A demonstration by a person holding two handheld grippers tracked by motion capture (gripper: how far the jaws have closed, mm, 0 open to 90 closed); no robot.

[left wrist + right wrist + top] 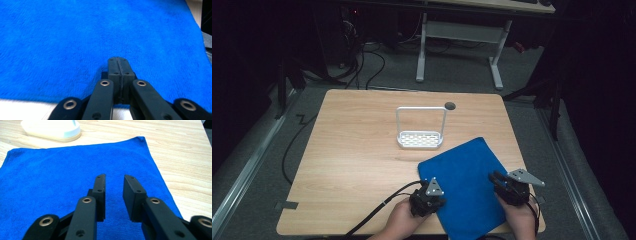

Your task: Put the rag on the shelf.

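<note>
A blue cloth (462, 175) lies flat on the near right part of the wooden table (352, 150). My left gripper (432, 199) sits at the cloth's near left edge. In the left gripper view its jaws are pressed together, so the left gripper (117, 62) is shut just above the blue cloth (75, 37); I cannot tell whether any fabric is nipped between them. My right gripper (499, 179) is at the cloth's near right edge. In the right gripper view the right gripper (113, 178) stands open, a gap between its jaws, low over the blue cloth (62, 170).
A white rack (420, 139) with a tall hoop handle stands mid-table behind the cloth; its base (51, 128) shows at the top of the right gripper view. A round hole (450, 105) sits near the far edge. Bare wood lies to the left.
</note>
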